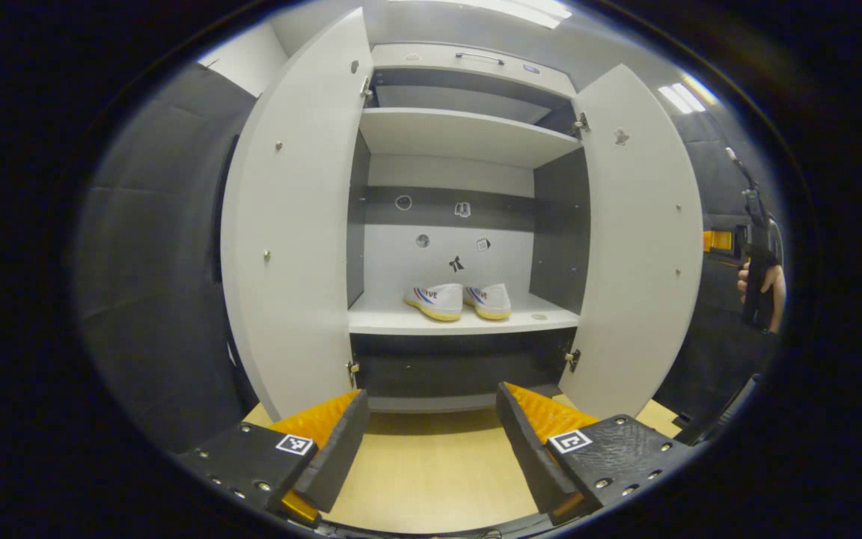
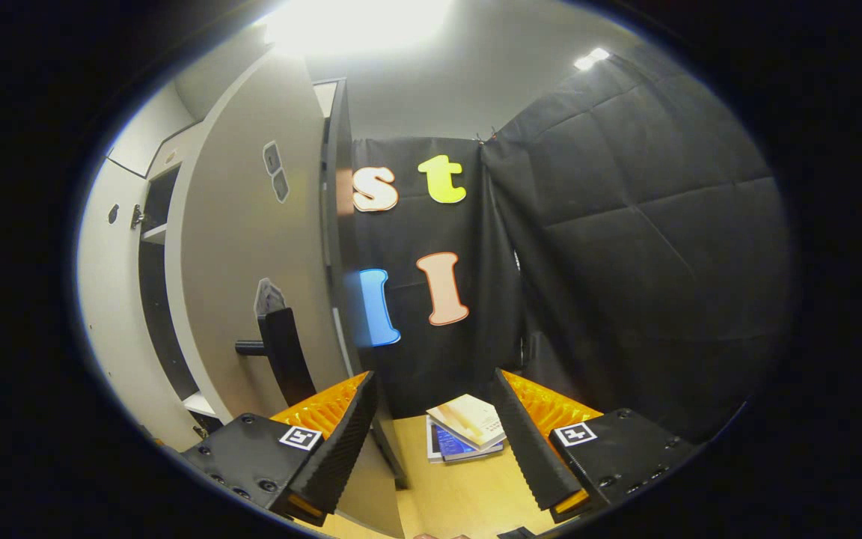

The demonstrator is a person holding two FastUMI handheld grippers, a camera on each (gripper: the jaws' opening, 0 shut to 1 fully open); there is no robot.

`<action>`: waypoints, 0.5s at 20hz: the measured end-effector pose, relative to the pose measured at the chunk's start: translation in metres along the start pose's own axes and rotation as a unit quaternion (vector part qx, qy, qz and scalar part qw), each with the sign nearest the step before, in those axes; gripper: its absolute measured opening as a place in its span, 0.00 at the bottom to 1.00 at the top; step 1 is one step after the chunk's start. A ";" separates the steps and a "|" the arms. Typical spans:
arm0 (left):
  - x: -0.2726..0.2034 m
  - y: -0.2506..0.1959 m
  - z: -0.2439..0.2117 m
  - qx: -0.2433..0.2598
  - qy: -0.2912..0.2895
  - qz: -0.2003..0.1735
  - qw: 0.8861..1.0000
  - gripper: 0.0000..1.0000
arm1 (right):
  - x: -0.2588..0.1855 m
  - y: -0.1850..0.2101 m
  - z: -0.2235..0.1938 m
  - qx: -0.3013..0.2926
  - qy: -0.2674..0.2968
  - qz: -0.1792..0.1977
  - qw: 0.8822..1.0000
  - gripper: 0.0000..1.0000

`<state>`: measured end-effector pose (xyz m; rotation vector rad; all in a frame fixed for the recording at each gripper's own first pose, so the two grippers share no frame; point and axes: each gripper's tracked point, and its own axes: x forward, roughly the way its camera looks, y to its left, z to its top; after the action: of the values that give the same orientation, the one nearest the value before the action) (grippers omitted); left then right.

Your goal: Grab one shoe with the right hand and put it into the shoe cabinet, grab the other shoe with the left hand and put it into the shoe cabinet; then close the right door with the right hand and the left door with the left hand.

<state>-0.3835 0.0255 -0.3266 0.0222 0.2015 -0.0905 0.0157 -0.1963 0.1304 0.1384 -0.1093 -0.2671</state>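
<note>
Both shoes side by side on cabinet middle shelf, doors open. My left tool wide apart, empty. Right tool gaping, empty, beside right door outer face.

Probably a cloth-walled recording booth

Booklets partly behind claw

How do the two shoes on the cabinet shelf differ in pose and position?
The left shoe shows more of its striped side; the right shoe points more head-on. The left shoe sits near shelf centre, the right shoe nearer the right door. Both are white with yellowish soles, upright, close together on the same shelf.
</note>
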 end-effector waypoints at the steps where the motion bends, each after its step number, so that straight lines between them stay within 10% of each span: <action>1: -0.002 -0.001 -0.002 0.002 0.000 -0.001 1.000 0.97 | -0.002 0.009 0.000 -0.002 0.002 0.009 1.000 0.96; 10: -0.040 0.030 -0.006 0.002 0.000 0.043 0.999 0.97 | 0.010 0.112 -0.029 0.033 0.010 0.104 0.994 0.97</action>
<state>-0.4209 0.0586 -0.3245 0.0351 0.1997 -0.0049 0.0569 -0.0887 0.1199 0.1937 -0.1118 -0.0535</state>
